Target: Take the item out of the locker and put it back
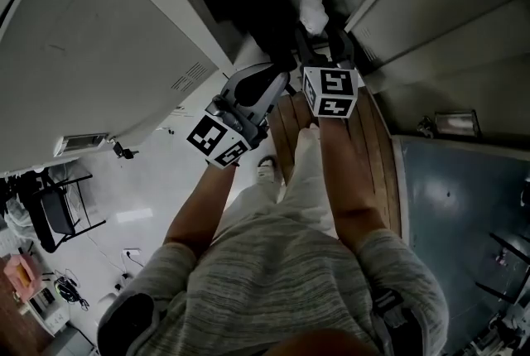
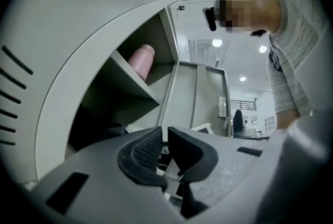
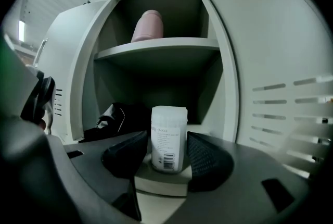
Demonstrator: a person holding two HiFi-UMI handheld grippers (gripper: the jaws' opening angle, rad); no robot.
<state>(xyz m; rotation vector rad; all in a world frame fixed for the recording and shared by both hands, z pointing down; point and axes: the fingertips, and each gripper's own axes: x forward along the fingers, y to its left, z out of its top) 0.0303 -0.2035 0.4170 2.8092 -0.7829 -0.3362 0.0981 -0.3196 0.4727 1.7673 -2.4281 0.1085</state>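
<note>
A white translucent container with a printed label stands upright at the front edge of the locker's lower compartment. My right gripper is open, one jaw on each side of the container with a thin gap showing. In the head view the container sits just beyond the right gripper. My left gripper is shut with nothing in it and stays outside the locker by the left door. The head view shows the left gripper left of the right one.
A pink bottle stands on the upper shelf. A black bag lies at the lower compartment's back left. Open doors flank the locker on the left and right. The person's legs stand on a wooden floor strip.
</note>
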